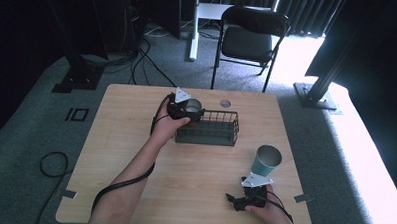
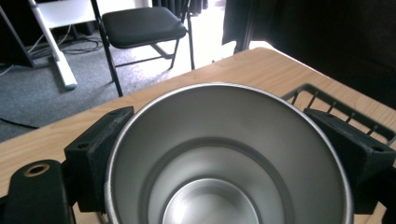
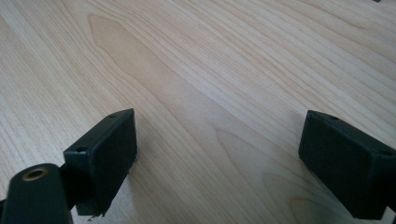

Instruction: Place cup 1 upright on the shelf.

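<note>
My left fingers (image 2: pixel 100 154) press on opposite sides of a steel cup (image 2: pixel 229 158), holding it upright with its open mouth facing the camera and its shiny inside empty. In the high view my left gripper (image 1: pixel 182 107) holds that cup at the far left corner of a dark wire basket (image 1: pixel 215 135), which stands near the middle of the desk (image 1: pixel 135 140); I cannot tell whether the cup is above the rim or already partly inside. My right fingers (image 3: pixel 105 158) are spread wide with nothing between them, resting low over bare wood at the near right of the desk. Just beyond my right gripper (image 1: pixel 248 196), a teal cup (image 1: pixel 266 161) stands upright, apart from the basket. The likely trouble: the smooth steel wall could slip in my grip, or the cup's base could catch the basket's wire rim and tip the basket if I lower it off-centre.
</note>
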Available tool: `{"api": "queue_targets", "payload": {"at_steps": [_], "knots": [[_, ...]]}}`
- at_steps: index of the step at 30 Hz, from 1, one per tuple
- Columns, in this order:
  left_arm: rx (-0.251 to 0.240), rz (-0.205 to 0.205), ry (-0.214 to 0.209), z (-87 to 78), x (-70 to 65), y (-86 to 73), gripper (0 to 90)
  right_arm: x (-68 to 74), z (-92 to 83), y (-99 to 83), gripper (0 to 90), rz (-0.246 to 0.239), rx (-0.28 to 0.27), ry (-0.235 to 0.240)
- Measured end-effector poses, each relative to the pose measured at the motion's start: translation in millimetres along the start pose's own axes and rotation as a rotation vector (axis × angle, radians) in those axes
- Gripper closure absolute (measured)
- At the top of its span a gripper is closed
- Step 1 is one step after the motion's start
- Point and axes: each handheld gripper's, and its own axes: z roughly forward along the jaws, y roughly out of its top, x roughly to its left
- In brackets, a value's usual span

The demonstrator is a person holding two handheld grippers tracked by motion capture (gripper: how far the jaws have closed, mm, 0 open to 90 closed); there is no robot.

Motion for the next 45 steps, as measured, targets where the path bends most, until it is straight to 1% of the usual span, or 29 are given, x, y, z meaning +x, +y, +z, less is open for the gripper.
{"api": "queue_targets", "payload": {"at_steps": [6,9,12,14,15,18,20,22,24,25,26,27,28,29,30,31,33,37,42,44,45], "knots": [[0.021,0.001,0.002,11.2,-1.6,-7.8,13.8,0.0,0.0,0.0,11.0,0.0,0.0,0.0],[0.028,0.017,0.006,12.8,-3.0,-11.0,13.8,0.2,0.0,0.0,11.0,-0.003,0.0,0.003],[0.033,0.015,0.0,14.0,-4.4,-15.5,13.8,0.3,0.1,0.0,11.0,-0.002,-0.001,0.004],[0.048,0.018,-0.001,15.2,-5.2,-18.8,13.7,0.3,0.1,0.0,11.0,-0.002,0.0,0.003],[0.055,0.028,0.002,15.8,-5.8,-20.7,13.7,0.3,0.1,0.0,11.0,-0.002,0.0,0.004],[0.061,0.026,0.001,17.4,-6.2,-24.9,13.7,0.5,0.1,-0.1,11.0,-0.005,-0.001,0.005],[0.058,0.03,0.006,17.8,-6.1,-26.4,13.7,0.6,0.0,-0.1,11.0,-0.006,-0.001,0.005],[0.045,0.024,0.011,18.0,-6.2,-28.1,13.6,0.8,-0.1,-0.2,11.0,-0.006,-0.001,0.006],[0.037,0.037,0.011,18.3,-7.1,-28.3,13.4,0.8,-0.1,-0.2,11.0,-0.006,-0.001,0.007],[0.032,0.035,0.015,18.0,-7.0,-27.9,11.5,0.8,-0.1,-0.2,11.0,-0.005,-0.001,0.007],[0.02,0.023,0.014,17.2,-6.7,-26.7,8.8,0.9,-0.1,-0.2,11.0,-0.005,-0.001,0.007],[0.007,0.007,0.01,15.9,-6.1,-25.1,8.6,0.8,-0.1,-0.2,11.0,-0.006,-0.001,0.007],[-0.003,0.009,0.009,14.8,-5.3,-22.9,6.8,0.7,-0.1,-0.2,11.0,-0.007,-0.001,0.007],[-0.005,0.023,0.007,13.6,-5.3,-21.7,1.8,0.7,-0.1,-0.2,11.0,-0.007,-0.001,0.007],[-0.006,0.037,-0.001,11.7,-5.9,-19.5,1.8,0.8,-0.1,-0.2,11.0,-0.007,-0.001,0.006],[-0.006,0.043,-0.006,10.3,-6.0,-18.3,1.8,0.8,-0.1,-0.2,11.0,-0.006,-0.001,0.007],[-0.005,0.044,-0.01,5.9,-5.2,-15.1,1.8,0.8,-0.1,-0.2,11.0,-0.007,-0.001,0.007],[-0.027,0.016,-0.027,-5.4,-1.9,-11.1,1.8,0.8,-0.1,-0.2,11.0,-0.006,-0.001,0.007],[-0.027,0.009,-0.017,-18.6,4.7,-13.0,1.8,0.8,-0.1,-0.2,11.0,-0.007,0.0,0.007],[-0.03,-0.006,-0.015,-23.4,7.7,-14.7,1.8,0.8,-0.1,-0.2,11.0,-0.006,-0.001,0.007],[-0.03,-0.003,-0.014,-25.2,8.6,-15.4,1.8,0.8,-0.1,-0.2,11.0,-0.006,-0.001,0.007]]}}
